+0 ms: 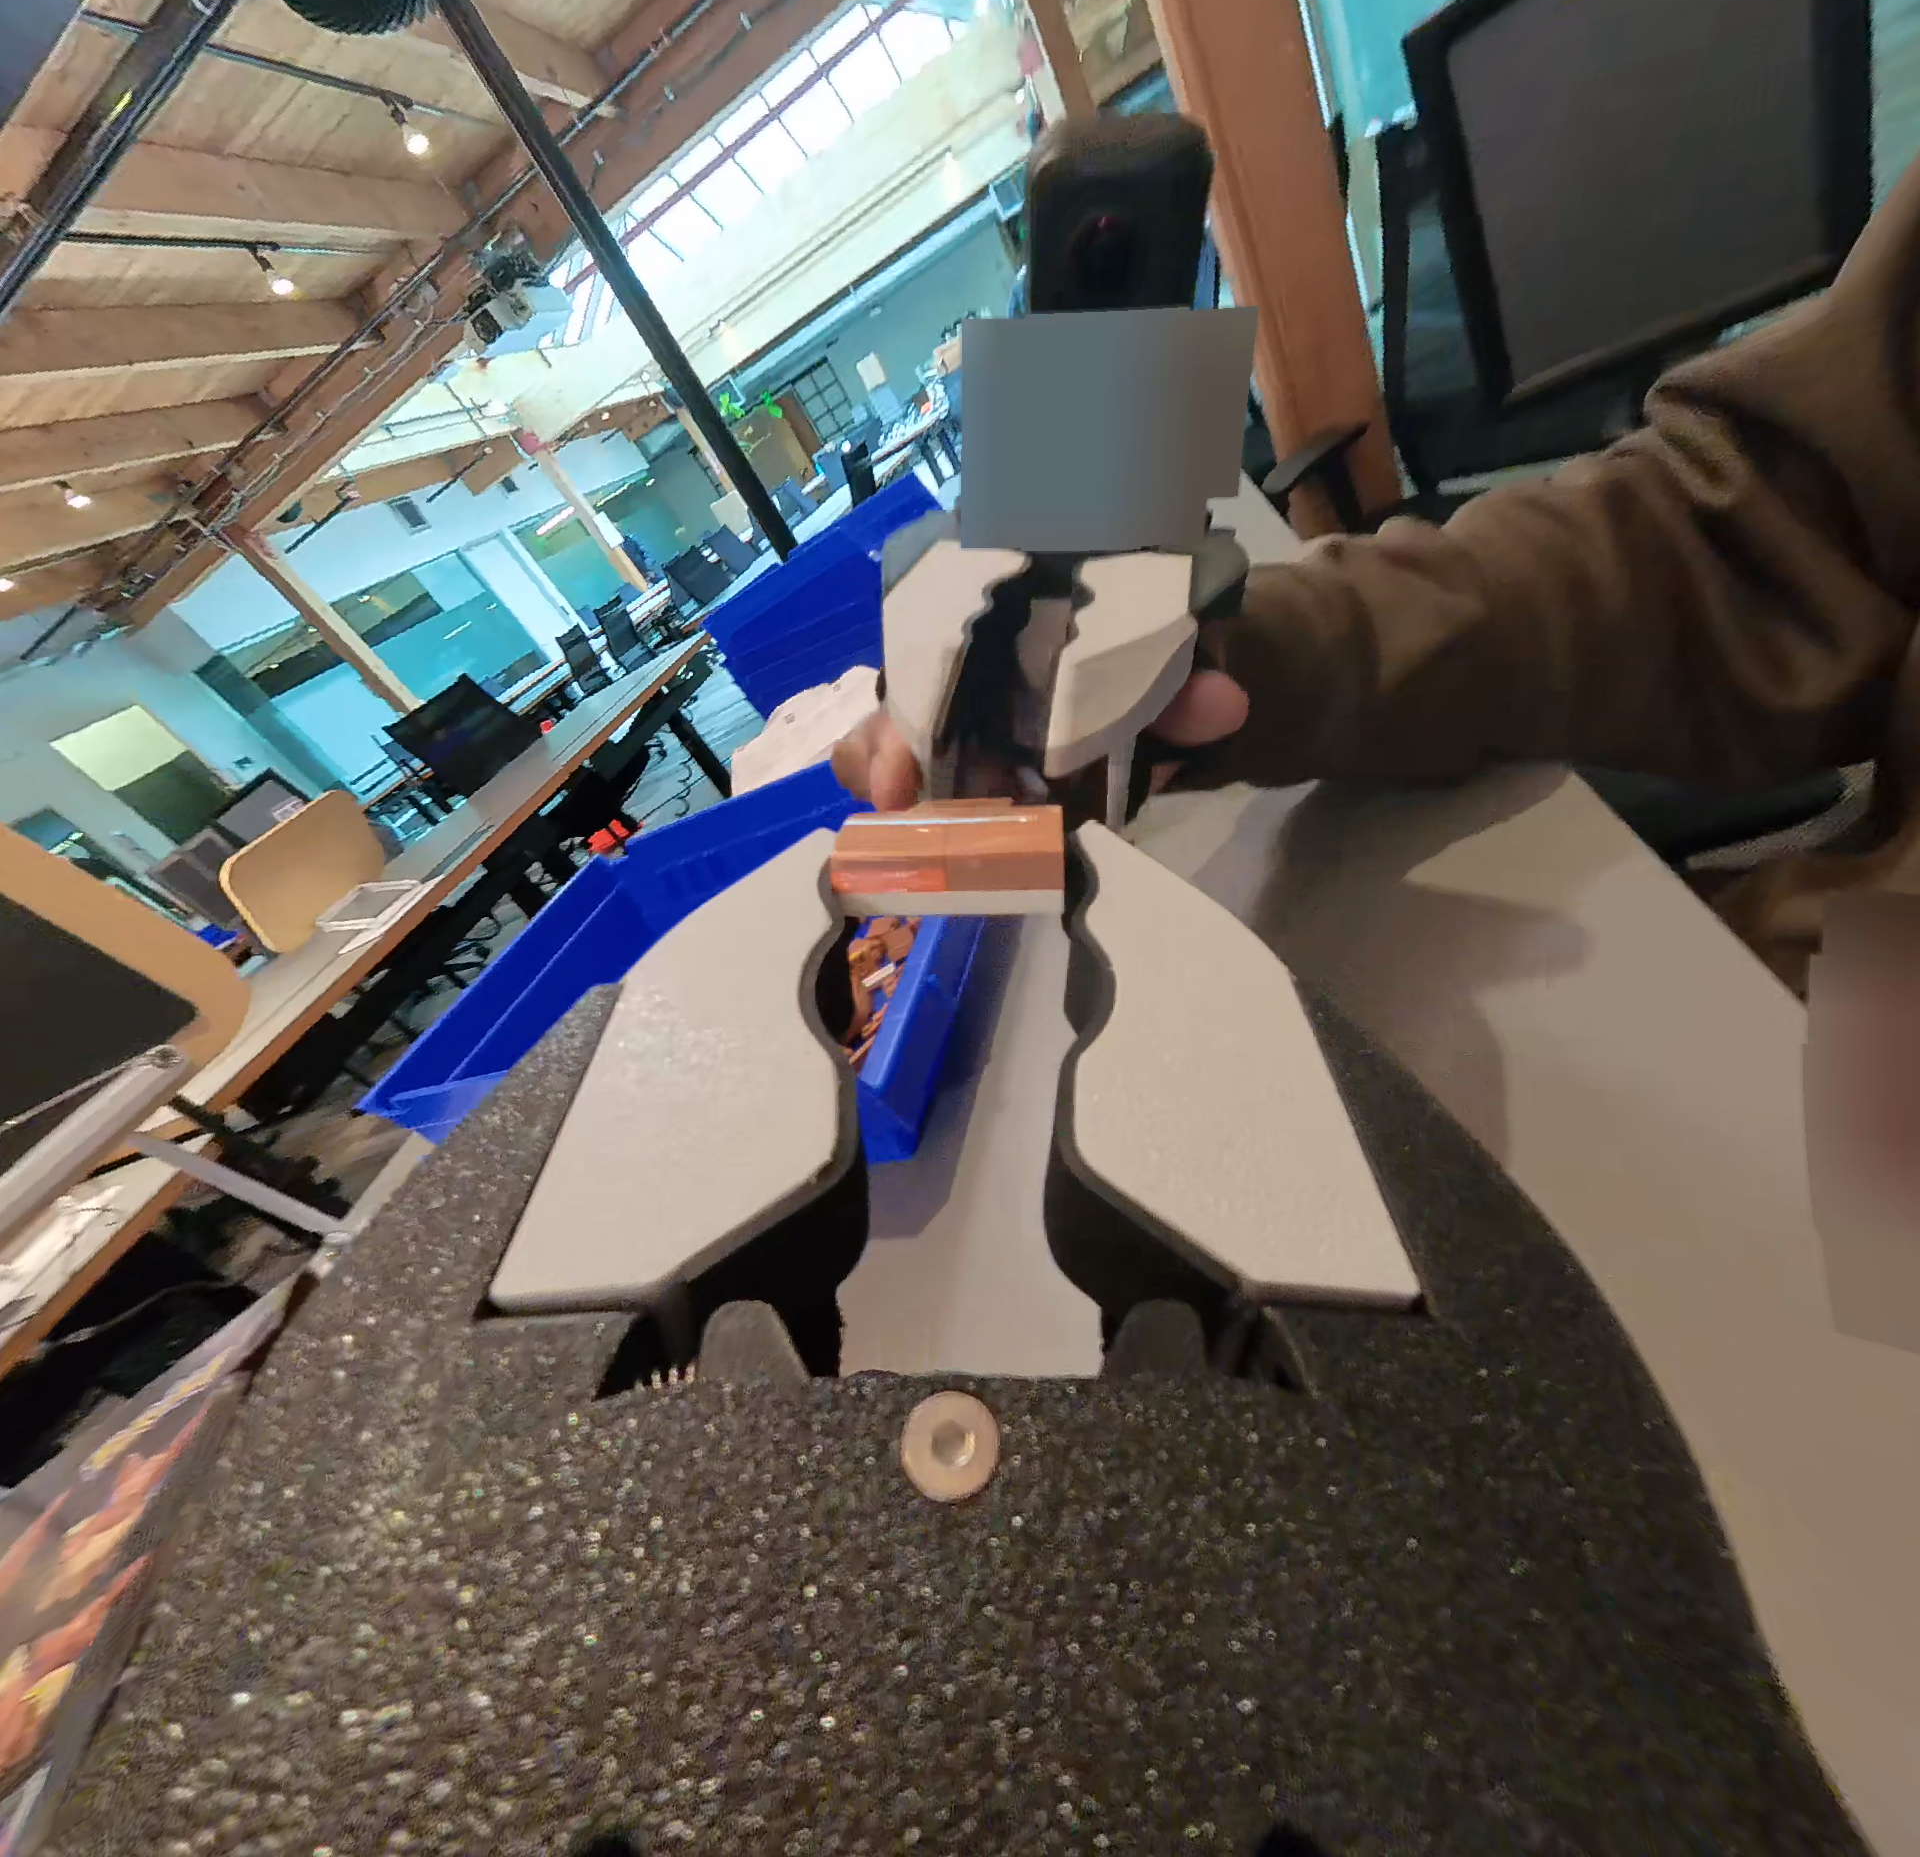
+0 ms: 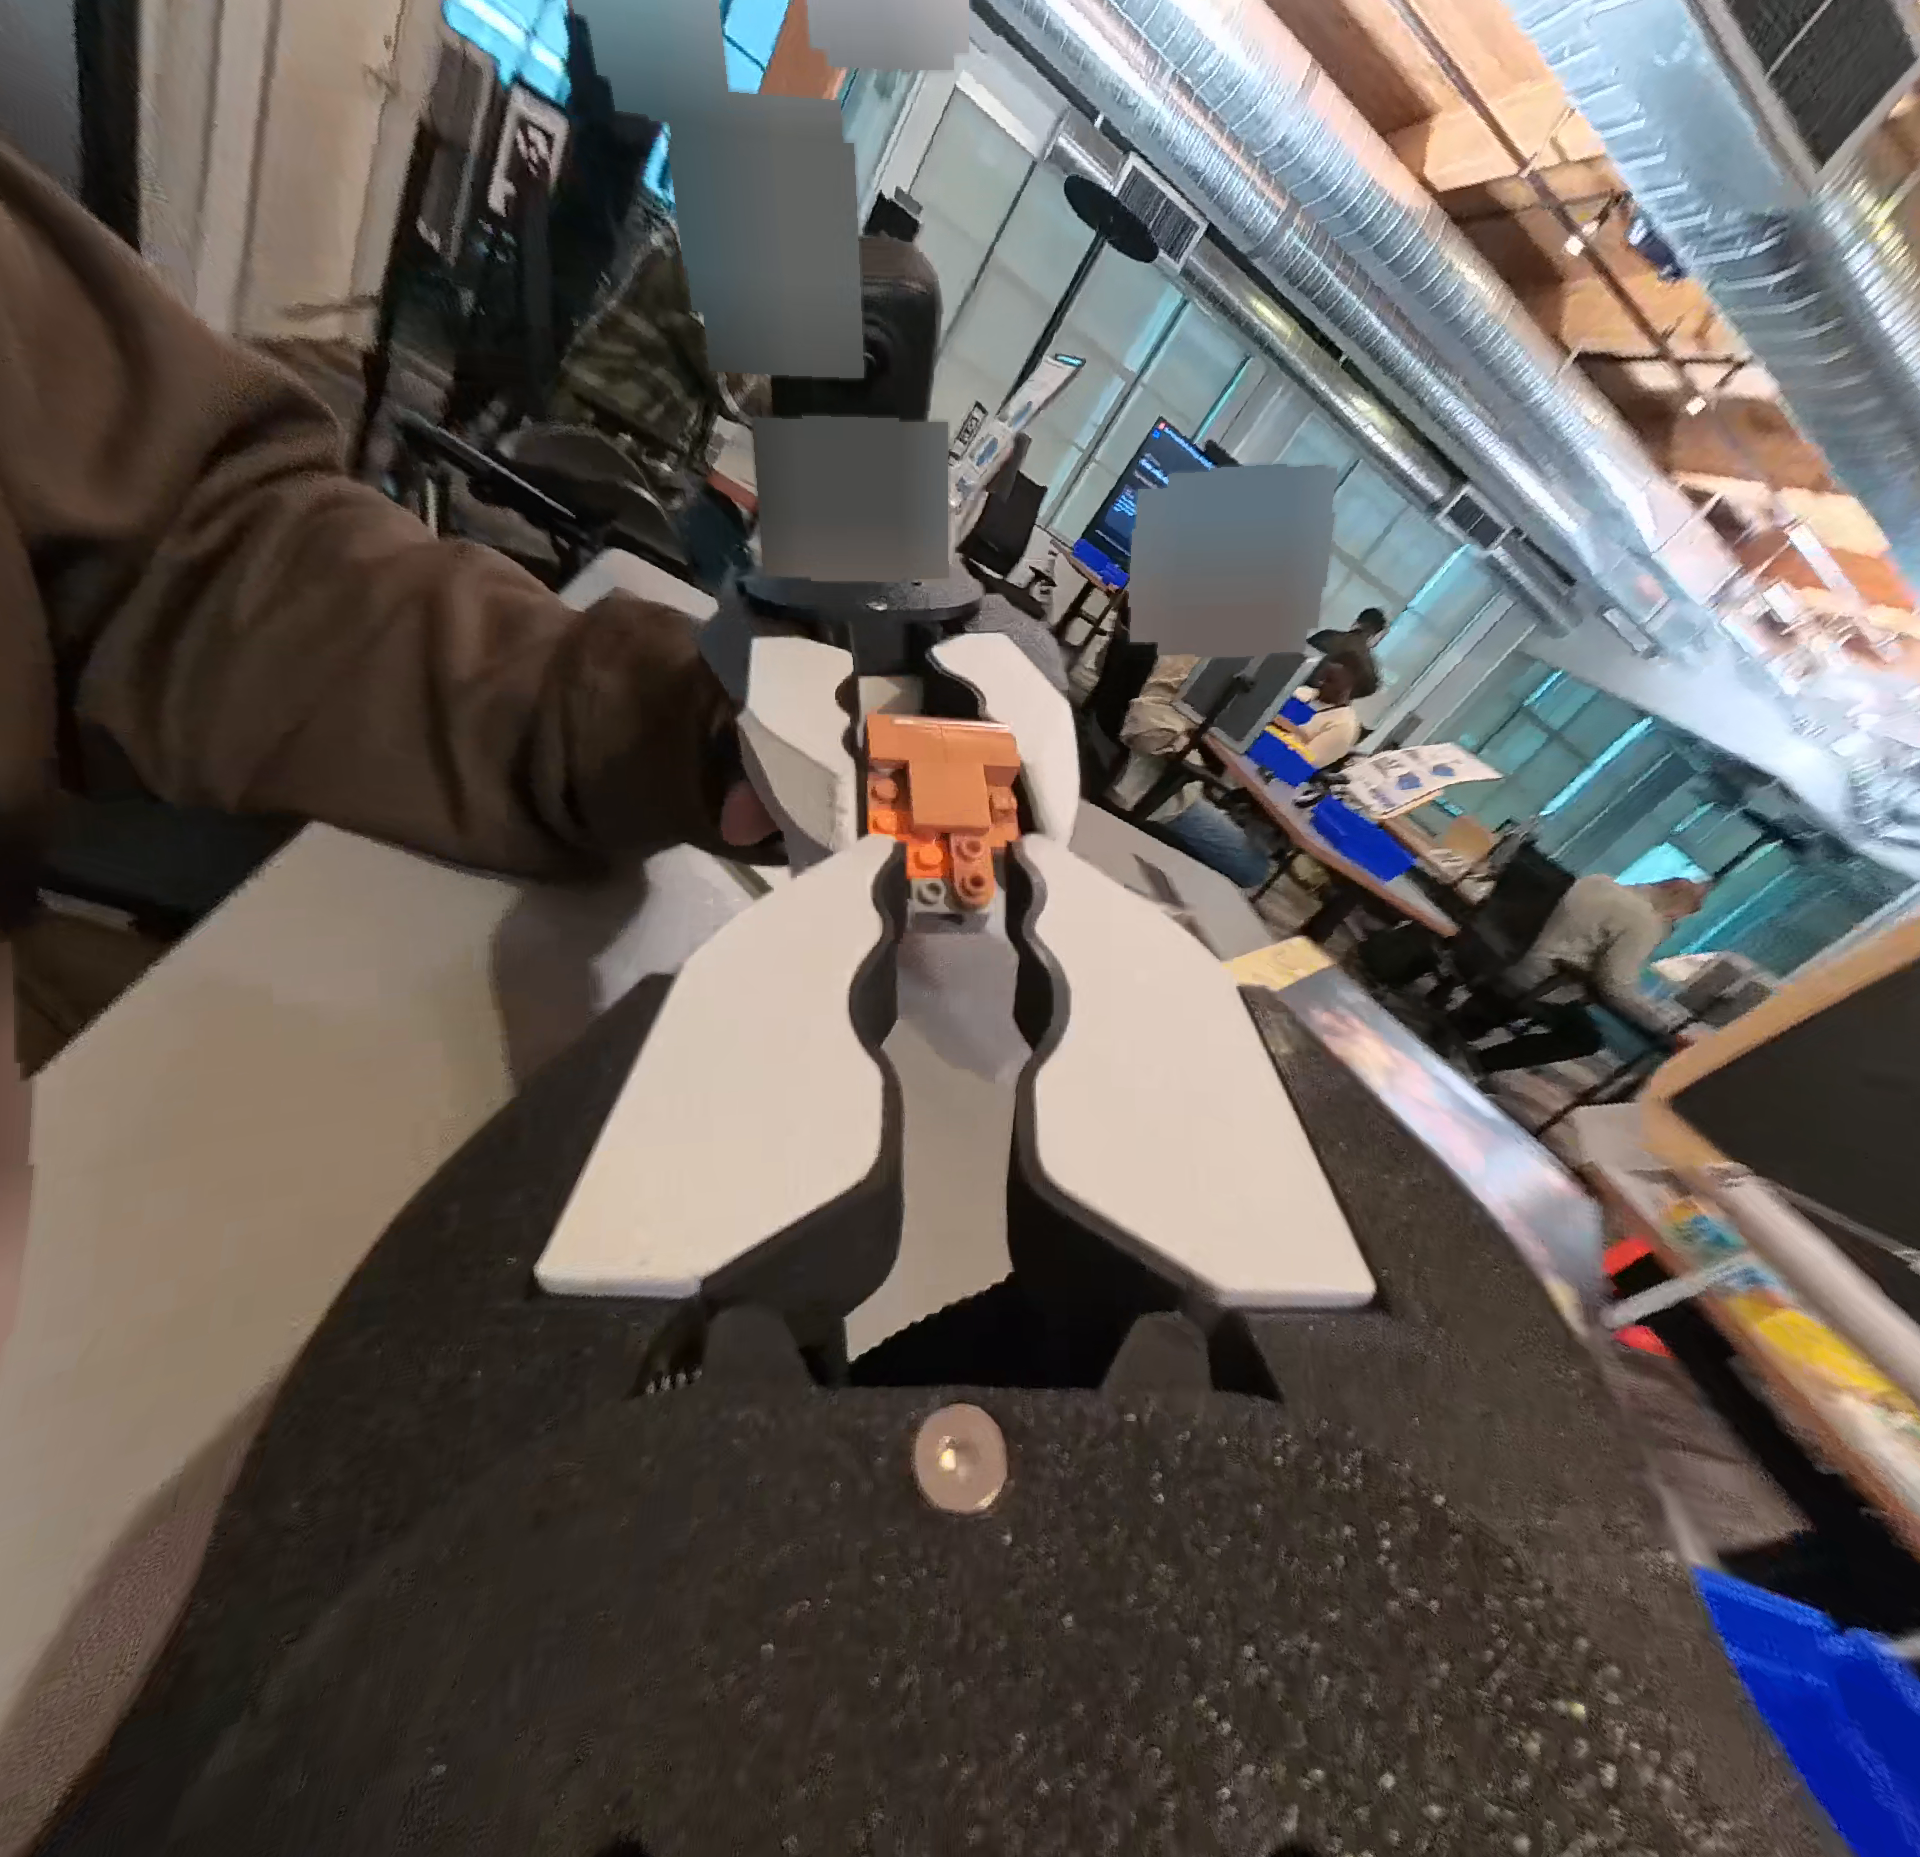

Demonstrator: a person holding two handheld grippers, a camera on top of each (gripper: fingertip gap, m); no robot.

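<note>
Nearest the lens: black speckled body of the left claw [image 1: 951, 877], grey fingers reaching away, narrowed on a brown-orange brick plate [image 1: 948, 851] pinched at the tips

- Plate: held in the air, clear of the counter [image 1: 1455, 976]. Long axis runs left to right across the fingers, broad face flat and roughly level, one end poking out past the left finger.
- Right wrist view: right claw [image 2: 951, 862] closed most of the way on a small orange and grey brick cluster [image 2: 948, 877], studs turned toward the camera, also off the counter.
- The two claws meet tip to tip, each pointing at the other. The cluster sits against the near edge of the plate [image 2: 940, 768]; they look to be touching. Cannot tell whether they are pressed home or only brought together; my guess is the join is in progress, not finished.
- Beyond: blue bin [image 1: 623, 934] under and to the left of the left claw, loose brown pieces in it. More blue bins farther back.
- A brown sleeve [image 1: 1558, 612] comes in from the right, behind the right claw [image 1: 1003, 768].
- Far background: open office, long desks, dark monitors, people seated far right in the right wrist view
</note>
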